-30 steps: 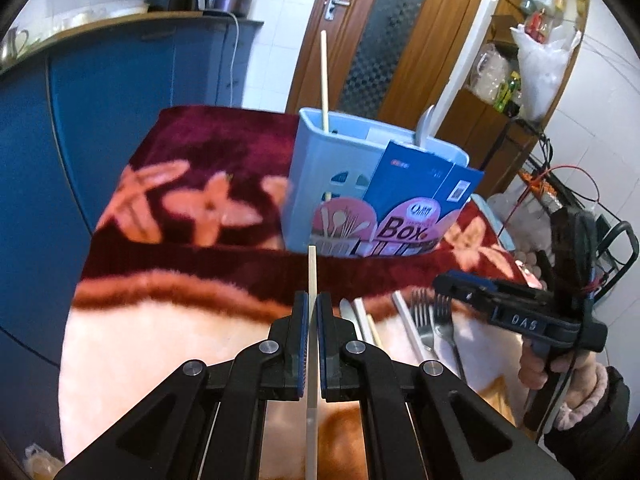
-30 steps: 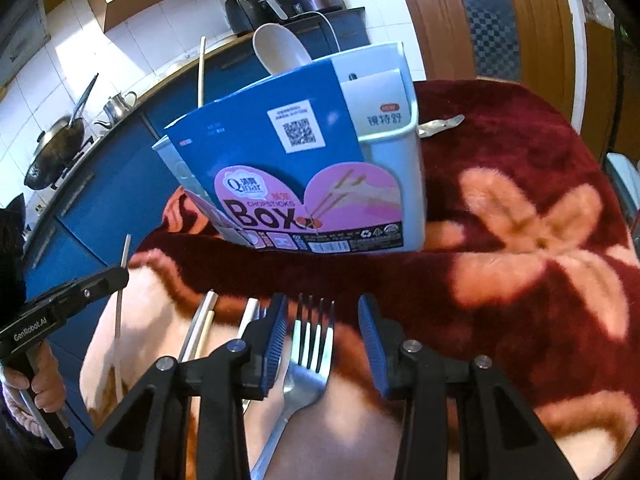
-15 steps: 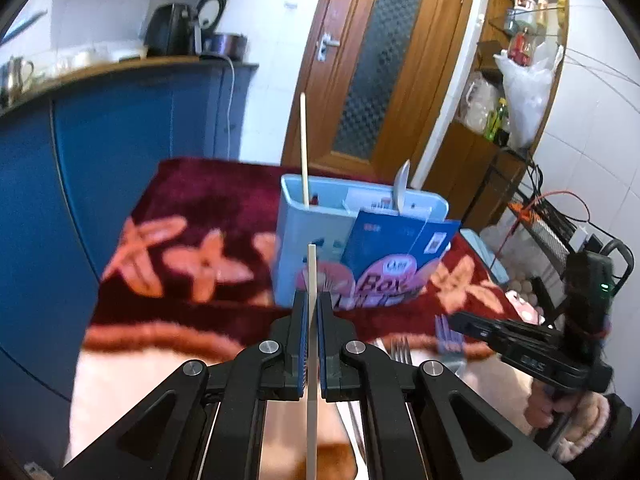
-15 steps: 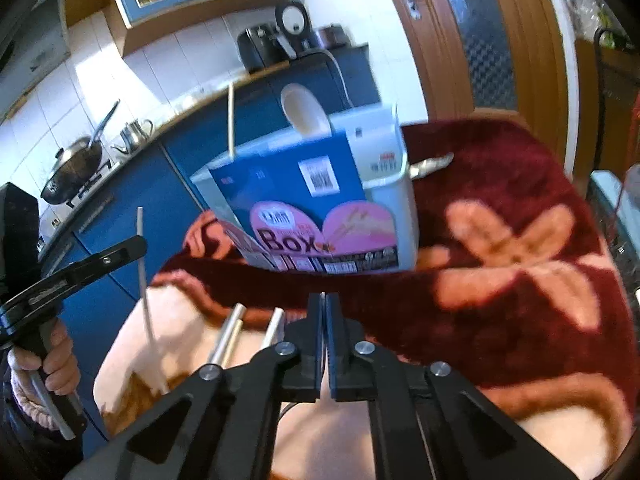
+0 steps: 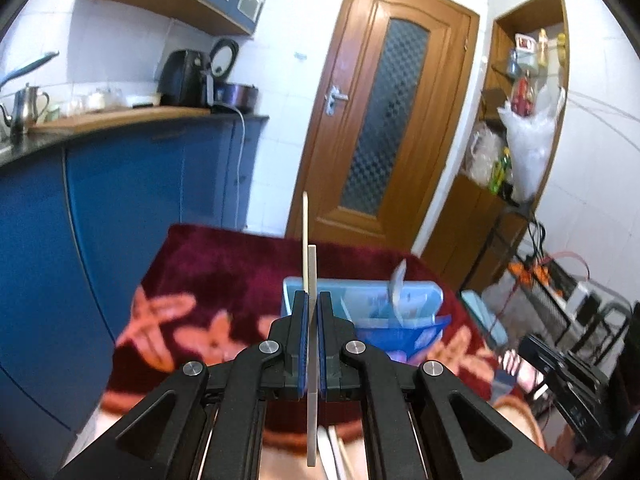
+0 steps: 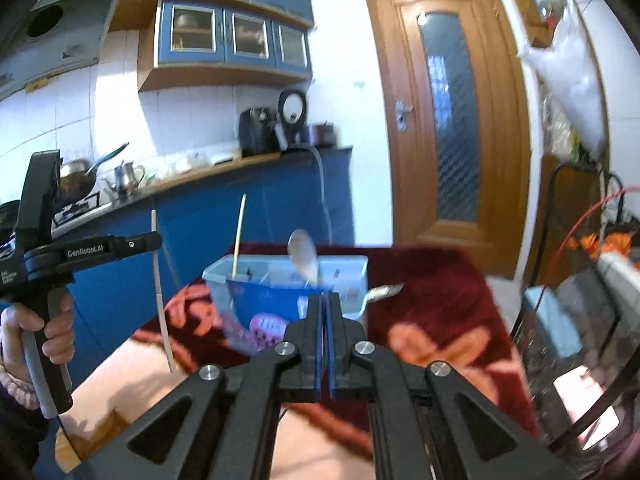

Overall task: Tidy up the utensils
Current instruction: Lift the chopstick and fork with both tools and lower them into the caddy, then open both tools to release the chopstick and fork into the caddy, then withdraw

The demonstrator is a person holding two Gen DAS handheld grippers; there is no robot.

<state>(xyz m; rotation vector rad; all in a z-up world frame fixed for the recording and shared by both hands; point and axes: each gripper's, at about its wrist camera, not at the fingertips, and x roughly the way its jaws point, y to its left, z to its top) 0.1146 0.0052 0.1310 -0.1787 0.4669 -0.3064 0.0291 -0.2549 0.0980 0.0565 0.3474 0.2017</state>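
The left gripper point(image 5: 313, 312) has its jaws clamped on 1 pale chopstick point(image 5: 312, 360), held upright above the blanket-covered table point(image 5: 224, 280). The right gripper point(image 6: 324, 312) has its jaws pressed together on a fork point(image 5: 505, 374), whose tines show in the left wrist view. Beyond both stands the light blue utensil box point(image 6: 352, 276), holding 1 chopstick point(image 6: 239, 236) and a white spoon point(image 6: 303, 254). A metal spoon point(image 6: 380, 294) lies just beside the box.

Pale blue utensil box point(image 5: 362, 294); dark red blanket point(image 5: 224, 264), orange flower pattern; cream chopstick point(image 5: 312, 340); blue cabinets point(image 5: 120, 200).
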